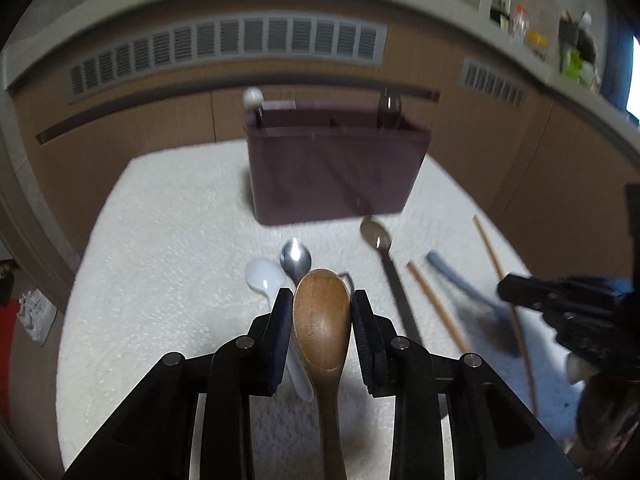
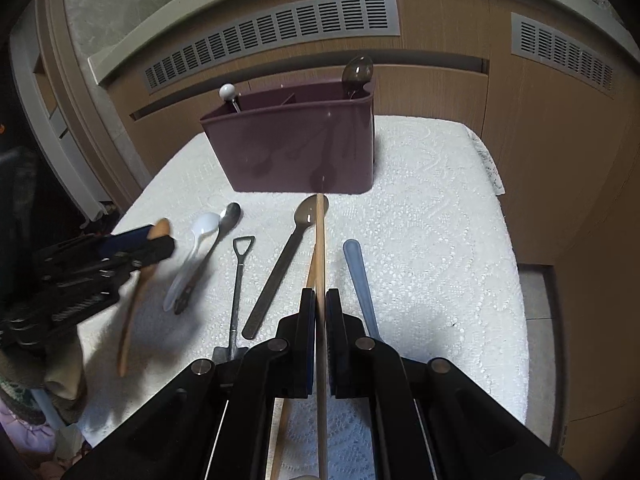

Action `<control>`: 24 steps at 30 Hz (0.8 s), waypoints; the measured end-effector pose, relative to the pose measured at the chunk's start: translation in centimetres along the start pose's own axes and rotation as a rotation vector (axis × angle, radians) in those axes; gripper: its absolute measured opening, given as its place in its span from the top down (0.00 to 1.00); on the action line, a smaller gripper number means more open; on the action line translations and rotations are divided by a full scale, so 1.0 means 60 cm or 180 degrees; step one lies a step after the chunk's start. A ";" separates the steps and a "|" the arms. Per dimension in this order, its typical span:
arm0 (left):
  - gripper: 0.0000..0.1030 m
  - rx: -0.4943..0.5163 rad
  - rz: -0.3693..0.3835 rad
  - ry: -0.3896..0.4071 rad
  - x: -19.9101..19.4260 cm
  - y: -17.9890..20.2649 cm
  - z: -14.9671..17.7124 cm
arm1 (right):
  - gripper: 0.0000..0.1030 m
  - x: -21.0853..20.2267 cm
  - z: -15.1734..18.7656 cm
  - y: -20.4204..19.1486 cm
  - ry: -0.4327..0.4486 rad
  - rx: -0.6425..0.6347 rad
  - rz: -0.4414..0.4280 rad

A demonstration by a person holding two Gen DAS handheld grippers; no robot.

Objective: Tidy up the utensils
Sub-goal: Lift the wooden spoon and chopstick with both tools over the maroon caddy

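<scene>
A dark purple utensil holder [image 1: 336, 168] stands at the back of the white cloth and also shows in the right wrist view [image 2: 296, 148]. My left gripper [image 1: 322, 316] is shut on a wooden spoon [image 1: 322, 320], lifted above the cloth; it shows in the right wrist view [image 2: 132, 248]. My right gripper [image 2: 320, 308] is shut on a wooden chopstick [image 2: 320, 248] pointing toward the holder; it shows in the left wrist view [image 1: 520, 292]. A second chopstick [image 1: 436, 304] lies on the cloth.
On the cloth [image 2: 432, 220] lie a white plastic spoon [image 2: 196, 248], a small metal spoon [image 2: 224, 228], a shovel-shaped spoon [image 2: 238, 280], a long grey spoon [image 2: 280, 264] and a blue-grey handle [image 2: 360, 280]. The holder holds a white-knobbed utensil [image 2: 228, 94] and a spoon [image 2: 357, 70]. Cabinet fronts stand behind.
</scene>
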State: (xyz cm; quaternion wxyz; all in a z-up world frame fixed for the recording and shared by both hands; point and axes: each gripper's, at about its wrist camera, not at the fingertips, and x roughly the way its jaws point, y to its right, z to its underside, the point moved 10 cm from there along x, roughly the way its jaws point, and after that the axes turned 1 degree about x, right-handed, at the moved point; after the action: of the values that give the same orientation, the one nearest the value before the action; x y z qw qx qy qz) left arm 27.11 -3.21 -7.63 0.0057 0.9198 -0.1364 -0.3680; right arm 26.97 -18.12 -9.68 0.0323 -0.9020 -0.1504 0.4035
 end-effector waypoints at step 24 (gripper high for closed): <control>0.70 -0.0001 -0.0123 0.2103 -0.079 -0.020 -0.445 | 0.95 -0.118 -0.452 -0.048 0.1801 -0.0254 0.0039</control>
State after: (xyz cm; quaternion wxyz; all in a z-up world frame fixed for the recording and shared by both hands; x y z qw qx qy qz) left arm 42.25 -3.25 14.88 0.0427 0.9918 -0.1098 -0.0498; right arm 41.79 -15.78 14.15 0.0349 -0.9802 -0.1457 0.1297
